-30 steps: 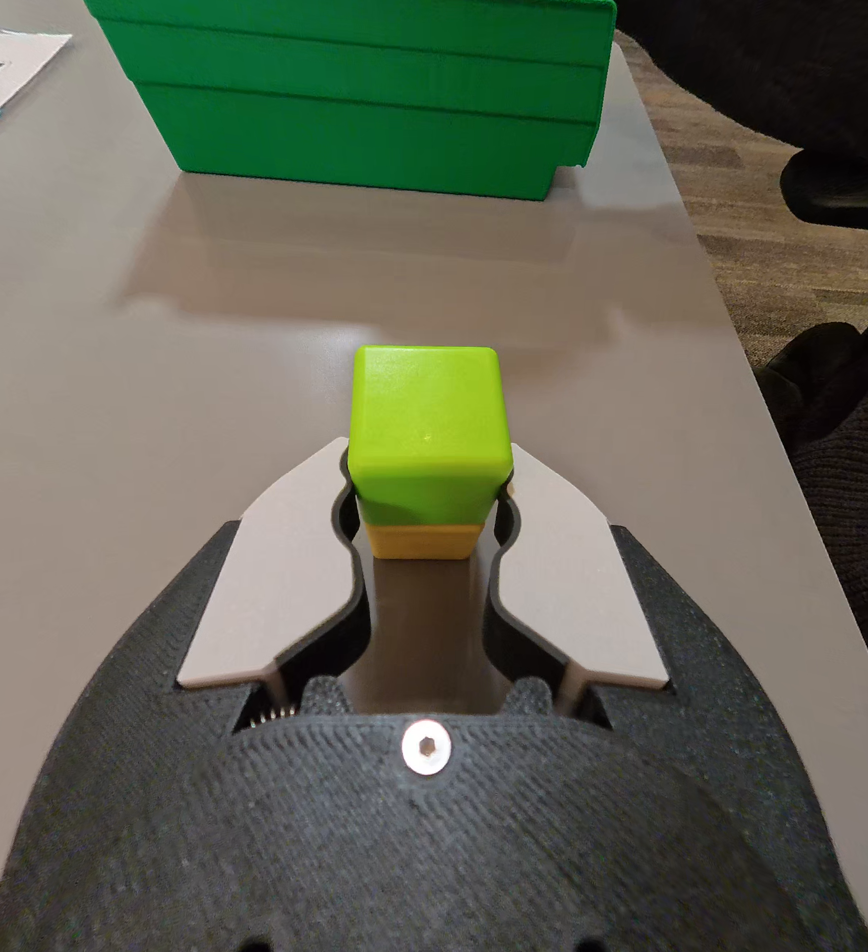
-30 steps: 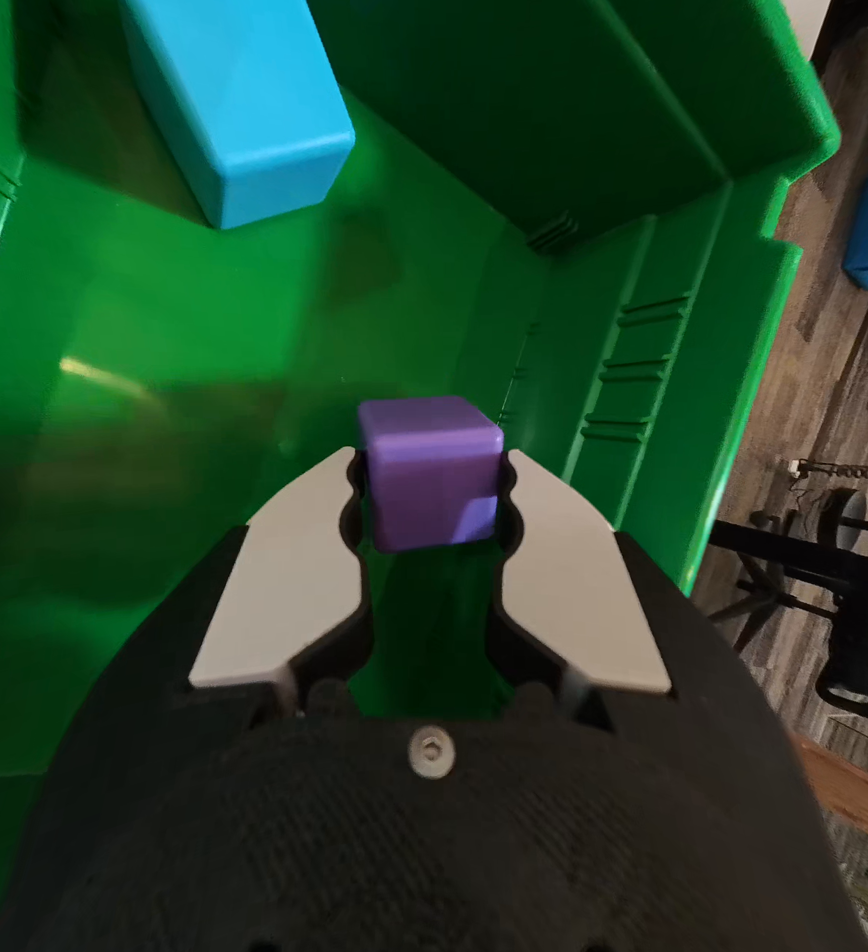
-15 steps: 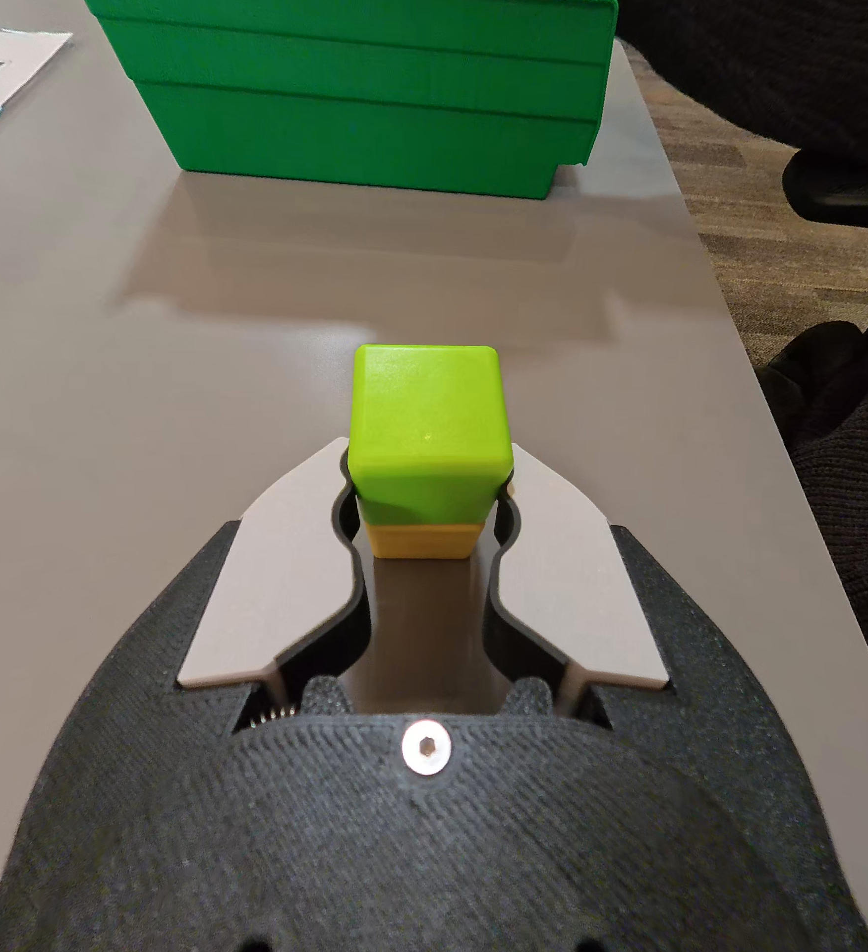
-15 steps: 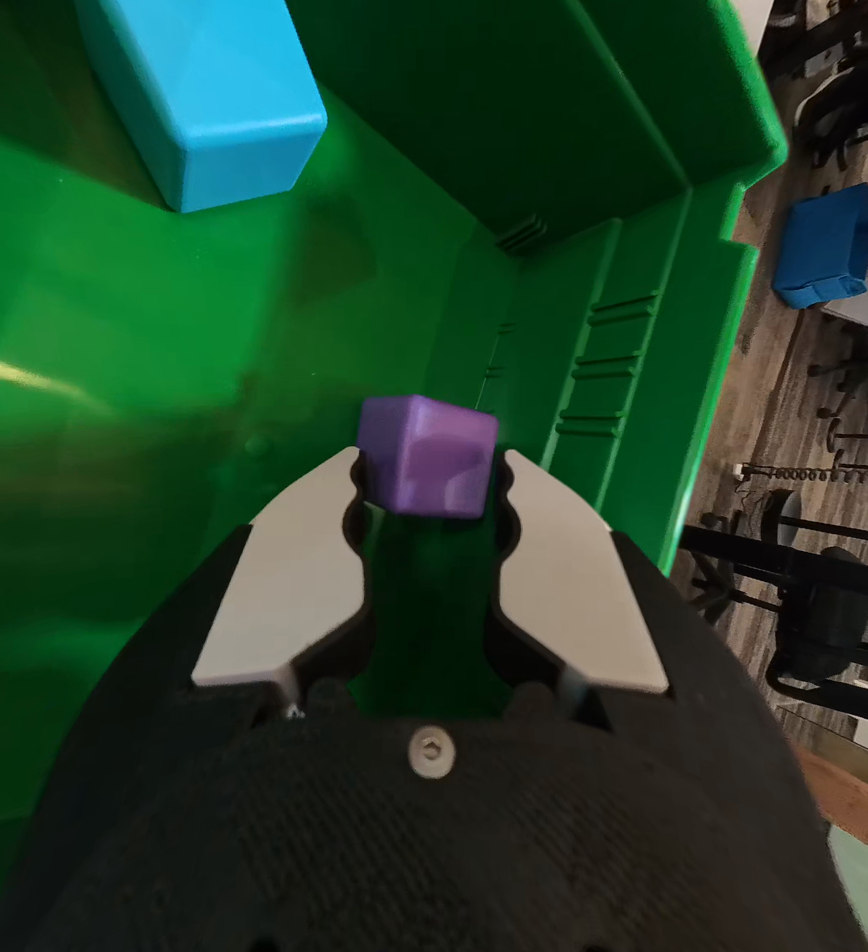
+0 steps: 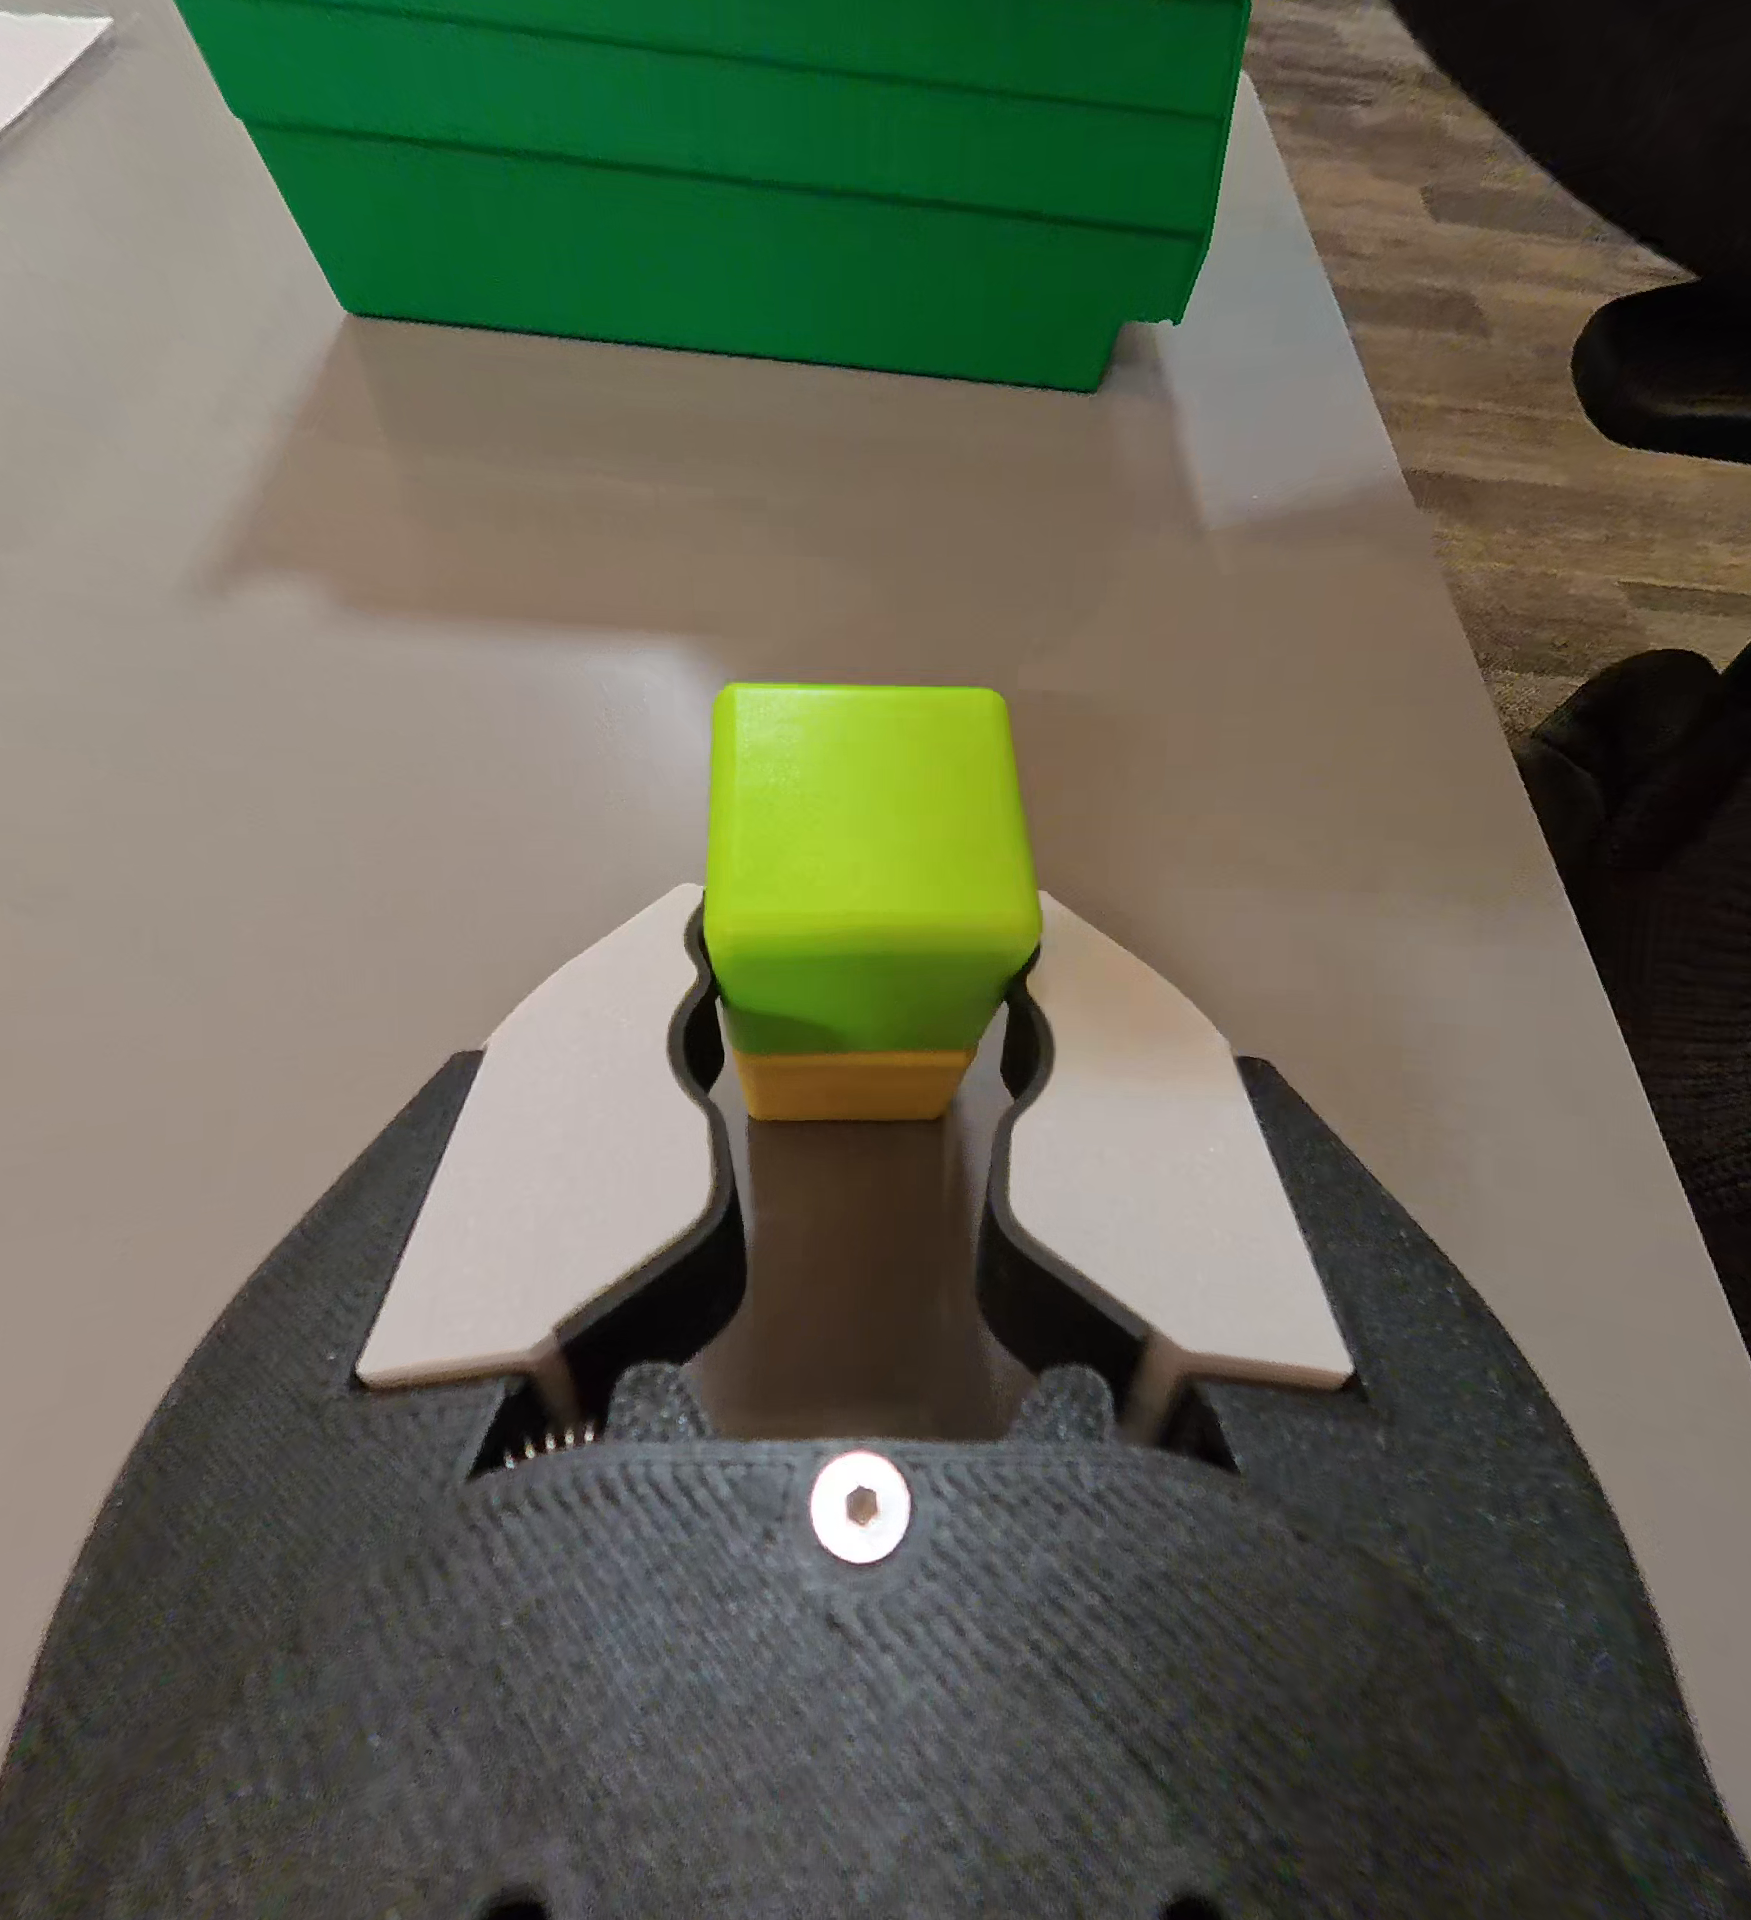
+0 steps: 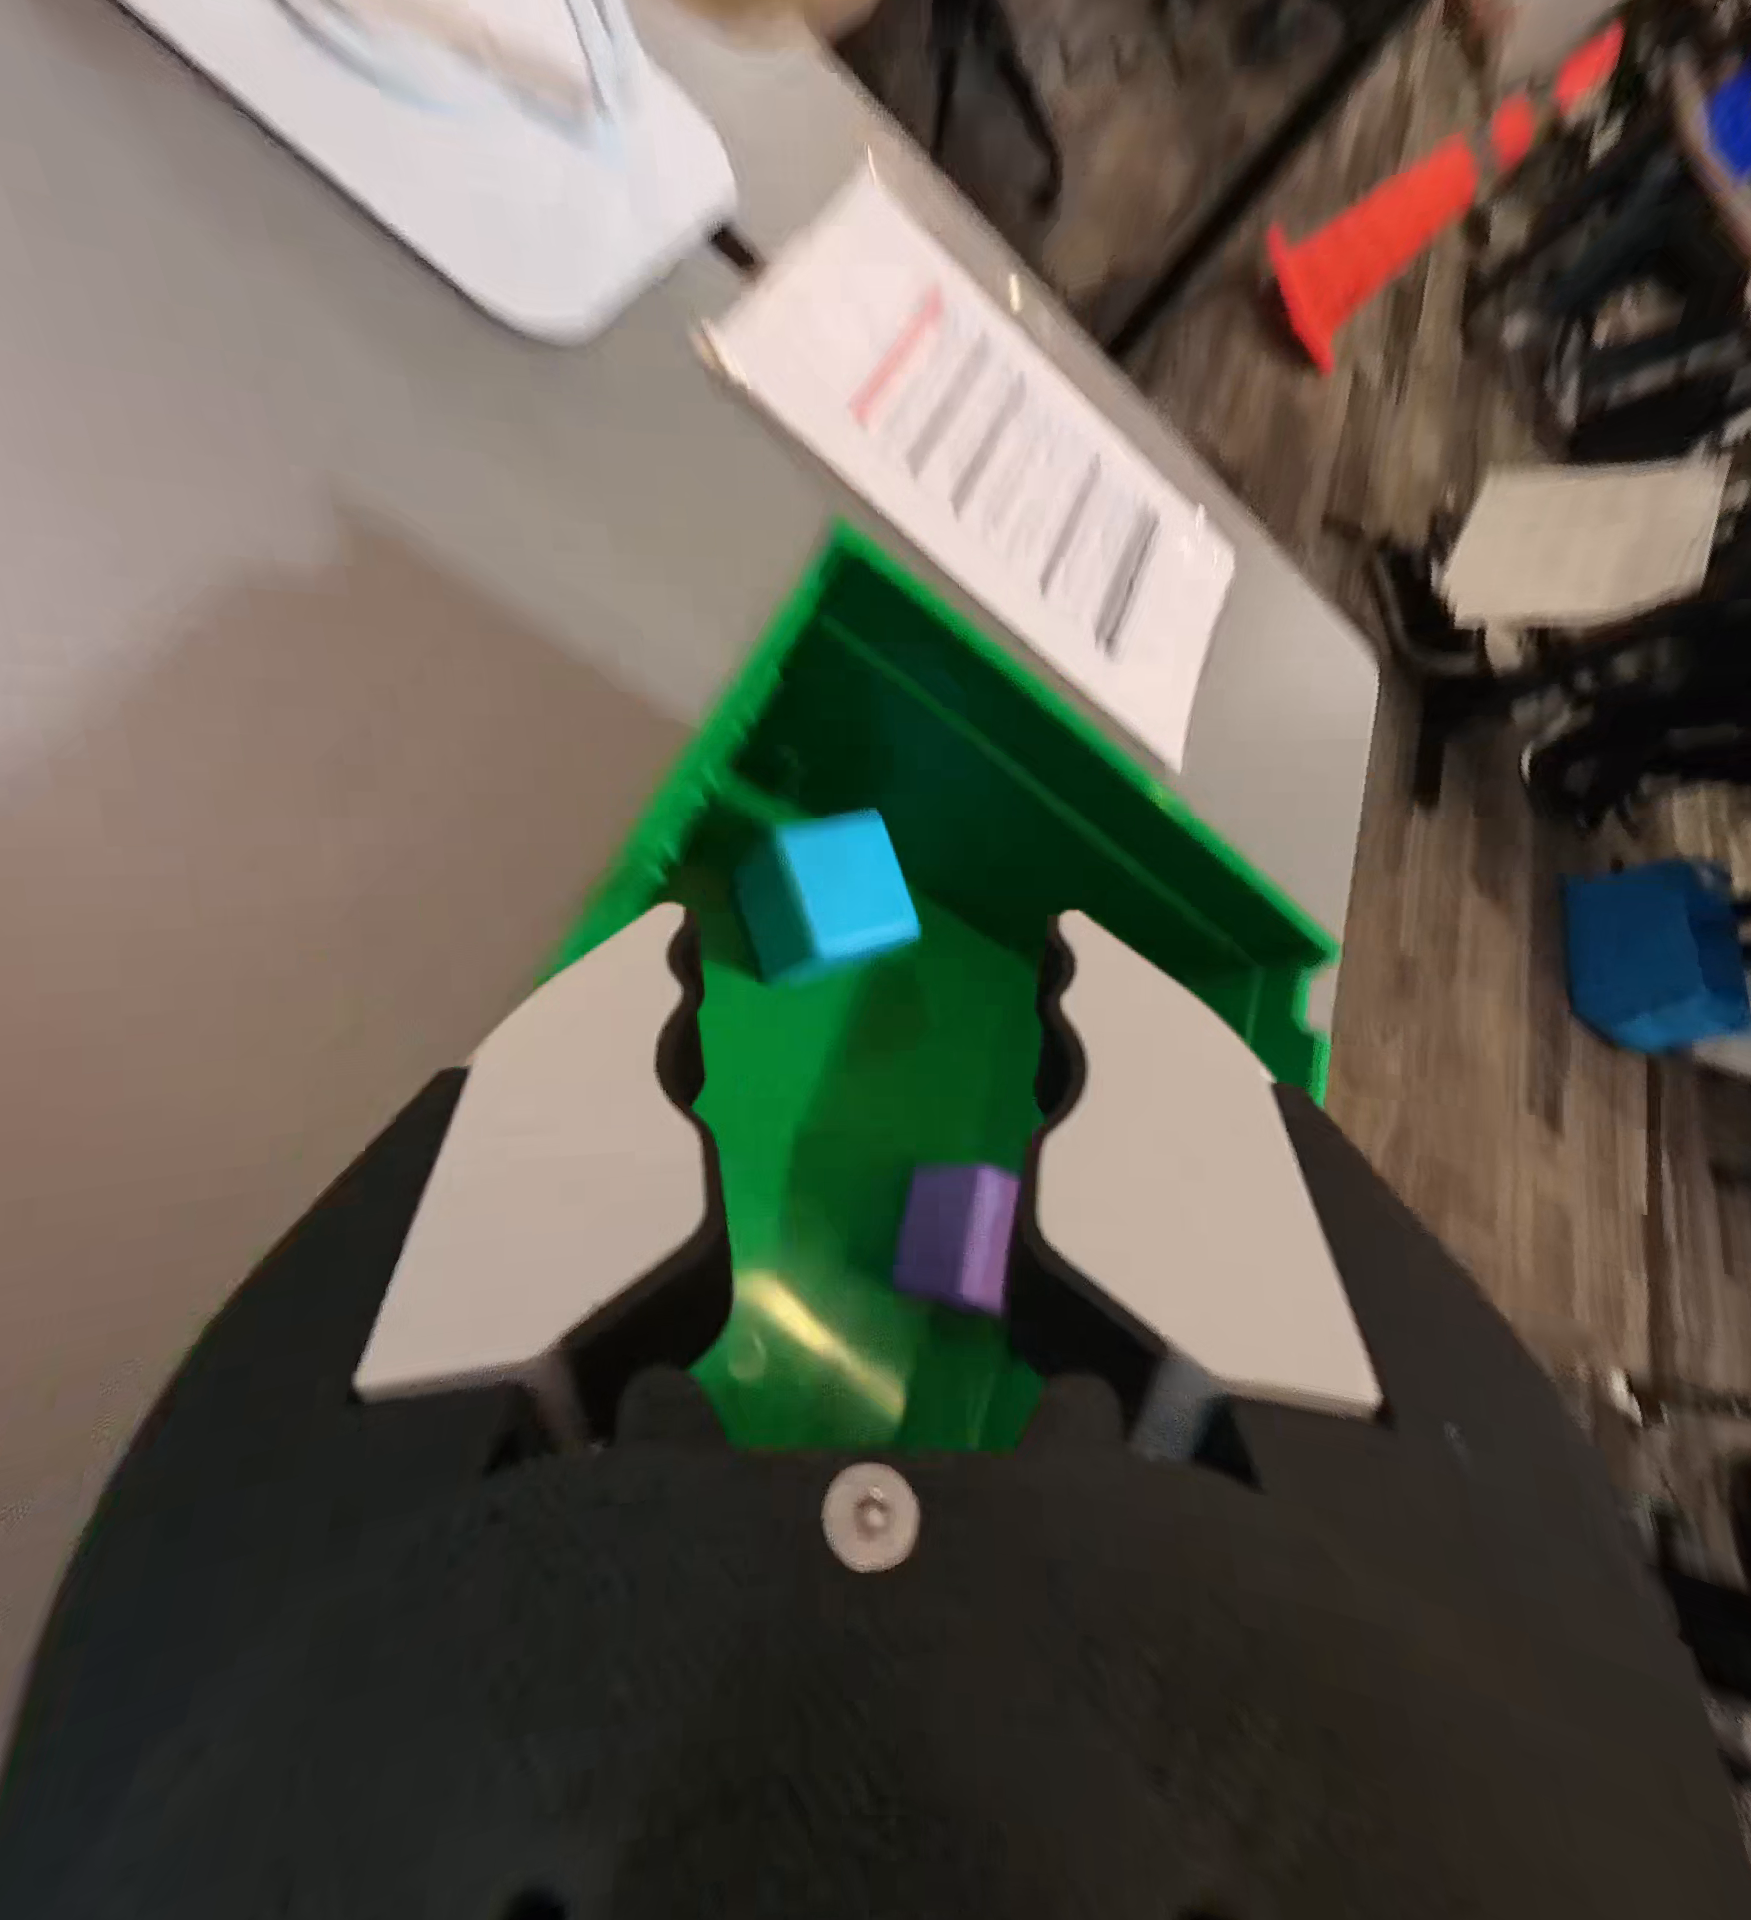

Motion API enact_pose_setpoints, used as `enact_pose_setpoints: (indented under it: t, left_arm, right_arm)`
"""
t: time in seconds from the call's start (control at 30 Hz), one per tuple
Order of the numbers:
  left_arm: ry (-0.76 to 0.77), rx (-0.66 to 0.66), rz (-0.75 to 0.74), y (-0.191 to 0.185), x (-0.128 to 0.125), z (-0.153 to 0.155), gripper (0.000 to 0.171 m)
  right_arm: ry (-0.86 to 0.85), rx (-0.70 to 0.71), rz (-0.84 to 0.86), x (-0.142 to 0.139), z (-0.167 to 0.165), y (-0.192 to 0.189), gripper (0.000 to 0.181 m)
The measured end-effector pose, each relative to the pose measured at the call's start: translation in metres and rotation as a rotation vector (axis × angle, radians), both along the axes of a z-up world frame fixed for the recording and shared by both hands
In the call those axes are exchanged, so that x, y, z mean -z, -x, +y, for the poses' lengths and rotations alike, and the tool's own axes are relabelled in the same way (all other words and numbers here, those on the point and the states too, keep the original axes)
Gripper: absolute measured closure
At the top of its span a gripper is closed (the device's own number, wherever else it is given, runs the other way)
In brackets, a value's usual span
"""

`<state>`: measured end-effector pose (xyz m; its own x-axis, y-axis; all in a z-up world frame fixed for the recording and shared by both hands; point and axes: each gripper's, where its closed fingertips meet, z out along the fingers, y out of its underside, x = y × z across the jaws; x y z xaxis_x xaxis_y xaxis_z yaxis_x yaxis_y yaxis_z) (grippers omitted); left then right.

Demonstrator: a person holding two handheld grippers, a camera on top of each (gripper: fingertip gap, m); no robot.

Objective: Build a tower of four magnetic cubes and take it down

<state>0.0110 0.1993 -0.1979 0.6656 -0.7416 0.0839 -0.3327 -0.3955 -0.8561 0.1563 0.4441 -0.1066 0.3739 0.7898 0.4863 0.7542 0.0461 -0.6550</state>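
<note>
Grey tabletop (image 5: 227, 727) carries a green bin (image 5: 746, 208) at its far end. Left gripper (image 5: 866, 997) sits level and low over the table, jaws clamped on a lime block (image 5: 866, 842) standing upright on a yellow block (image 5: 850, 1086). Right gripper (image 6: 866, 997) hangs tilted above the bin, jaws apart and empty; a blue block (image 6: 829, 894) and a purple block (image 6: 954, 1236) lie inside. A printed sheet (image 6: 985, 447) lies beyond, its writing blurred.

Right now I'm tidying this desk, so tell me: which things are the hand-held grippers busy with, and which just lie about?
In hand:
- left hand-held gripper shut on lime block, which sits on yellow block
- right hand-held gripper open above green bin, which holds purple block and blue block

Lying about:
- printed sheet
- white device
- orange cone
- blue box on the floor
</note>
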Motion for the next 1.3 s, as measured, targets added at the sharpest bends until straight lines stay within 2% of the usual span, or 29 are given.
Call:
enact_pose_setpoints:
  t: [0.13, 0.27, 0.33, 0.4, 0.5, 0.6, 0.7, 1.03, 1.3]
  left_arm:
    - [0.011, -0.003, 0.025, -0.001, 0.004, -0.001, 0.117]
    - [-0.034, -0.012, 0.075, 0.0, 0.004, -0.001, 0.098]
    - [-0.035, -0.026, 0.132, 0.004, 0.01, -0.001, 0.094]
    - [-0.016, -0.048, 0.165, 0.008, 0.015, 0.001, 0.095]
    - [-0.008, -0.061, 0.17, 0.01, 0.016, 0.002, 0.095]
    - [0.022, -0.058, 0.183, 0.009, 0.021, 0.001, 0.096]
    - [0.051, -0.047, 0.209, 0.008, 0.027, 0.0, 0.098]
    - [0.07, -0.032, 0.224, 0.006, 0.03, -0.001, 0.119]
    - [0.088, 0.009, 0.211, 0.002, 0.031, -0.006, 0.121]
  right_arm:
    - [-0.031, -0.198, 0.196, -0.041, -0.056, 0.053, 0.114]
    - [0.114, -0.456, 0.4, -0.055, -0.136, 0.104, 0.113]
    - [0.233, -0.565, 0.472, -0.048, -0.175, 0.126, 0.114]
    - [0.323, -0.652, 0.474, -0.028, -0.206, 0.142, 0.112]
    - [0.34, -0.722, 0.407, 0.008, -0.229, 0.155, 0.11]
    - [0.342, -0.776, 0.369, 0.031, -0.24, 0.158, 0.11]
    - [0.366, -0.803, 0.383, 0.041, -0.243, 0.159, 0.111]
    - [0.479, -0.835, 0.456, 0.055, -0.247, 0.162, 0.108]
    - [0.5, -0.859, 0.449, 0.058, -0.252, 0.163, 0.11]
